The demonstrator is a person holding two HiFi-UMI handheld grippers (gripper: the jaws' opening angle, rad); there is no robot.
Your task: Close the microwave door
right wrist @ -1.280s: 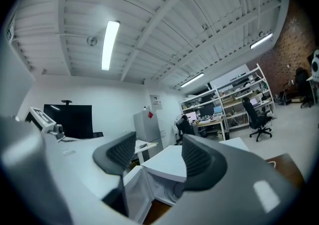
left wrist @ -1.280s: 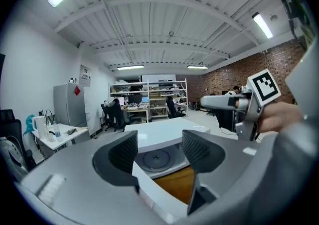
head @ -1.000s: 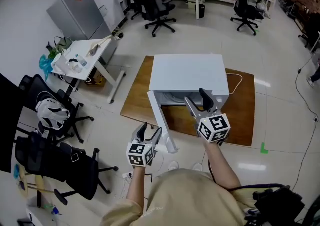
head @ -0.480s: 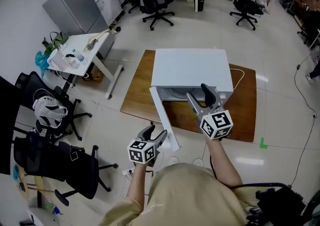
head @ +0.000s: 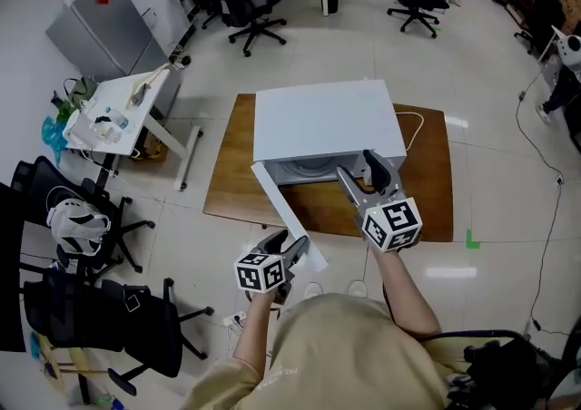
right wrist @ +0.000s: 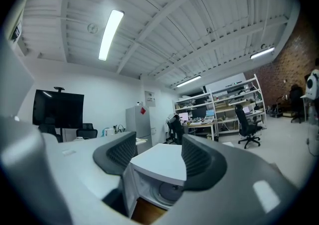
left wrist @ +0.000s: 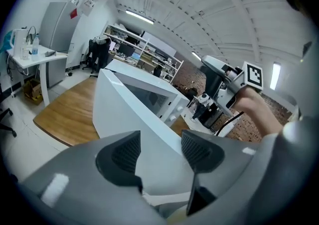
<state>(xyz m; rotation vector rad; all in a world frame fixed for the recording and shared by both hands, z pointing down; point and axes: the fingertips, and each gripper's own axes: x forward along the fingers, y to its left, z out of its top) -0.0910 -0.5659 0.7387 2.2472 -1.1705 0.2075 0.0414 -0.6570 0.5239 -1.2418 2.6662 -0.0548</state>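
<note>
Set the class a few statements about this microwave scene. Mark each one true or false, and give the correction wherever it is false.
1. The microwave has its door standing open. True.
2. The microwave sits on a metal trolley. False: it sits on a wooden board.
3. The right claw has nothing between its jaws. True.
4. The left claw is clamped on the door. False: its jaws are apart, though closing, and the door lies just ahead of them, not pinched.
</note>
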